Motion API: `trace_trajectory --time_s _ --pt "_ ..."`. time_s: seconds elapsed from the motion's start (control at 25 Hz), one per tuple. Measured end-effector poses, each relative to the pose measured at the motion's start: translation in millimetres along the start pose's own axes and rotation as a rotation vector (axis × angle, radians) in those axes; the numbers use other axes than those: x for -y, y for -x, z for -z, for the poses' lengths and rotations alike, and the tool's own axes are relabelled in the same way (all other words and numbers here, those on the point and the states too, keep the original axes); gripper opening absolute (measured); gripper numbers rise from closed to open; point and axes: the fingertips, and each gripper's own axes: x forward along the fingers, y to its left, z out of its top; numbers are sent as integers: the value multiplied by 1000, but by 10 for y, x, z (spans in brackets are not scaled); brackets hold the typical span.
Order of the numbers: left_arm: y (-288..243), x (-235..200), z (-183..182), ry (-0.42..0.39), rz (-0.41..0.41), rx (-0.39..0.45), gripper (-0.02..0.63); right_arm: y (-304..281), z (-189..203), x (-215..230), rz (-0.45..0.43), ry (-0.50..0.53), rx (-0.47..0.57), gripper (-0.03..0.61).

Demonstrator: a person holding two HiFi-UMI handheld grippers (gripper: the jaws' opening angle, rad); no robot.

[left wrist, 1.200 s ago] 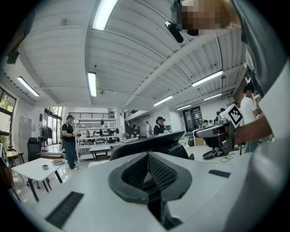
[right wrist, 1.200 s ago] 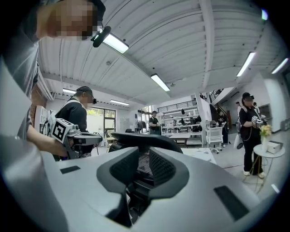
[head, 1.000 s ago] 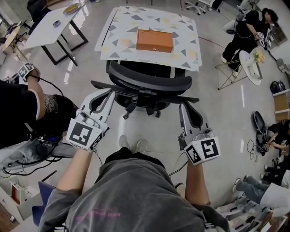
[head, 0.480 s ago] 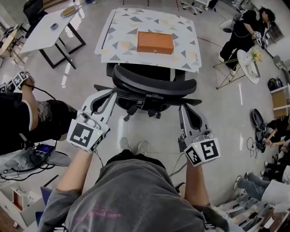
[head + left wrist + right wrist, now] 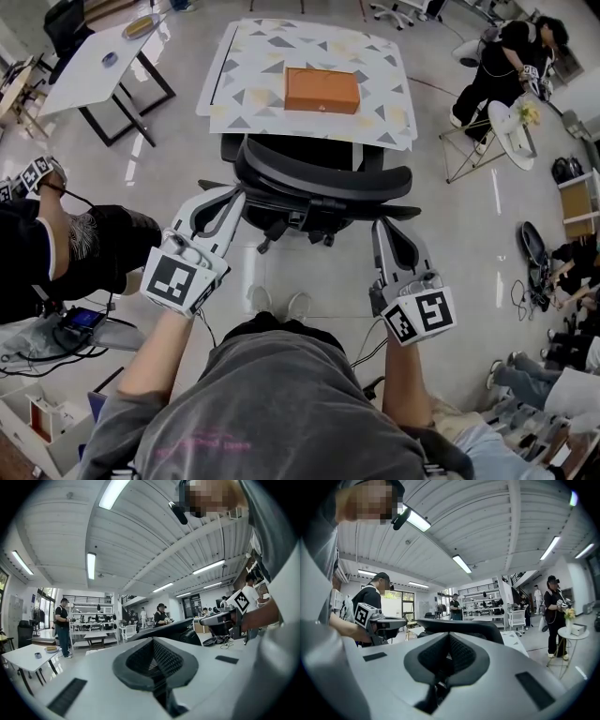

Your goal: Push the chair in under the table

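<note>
Head view: black chair [image 5: 323,174], curved backrest, seat partly under patterned table [image 5: 251,77].

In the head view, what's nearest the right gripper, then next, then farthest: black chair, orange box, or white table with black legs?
1. Black chair, just ahead of the shut right gripper.
2. Orange box, on the patterned table beyond the chair.
3. White table, far off at the upper left.
</note>
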Motion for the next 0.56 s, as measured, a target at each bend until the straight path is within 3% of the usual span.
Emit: trace_trajectory --time_s 0.56 --pt "42 -25 84 19 -4 -10 2 1 34 -31 7 -3 -8 5"
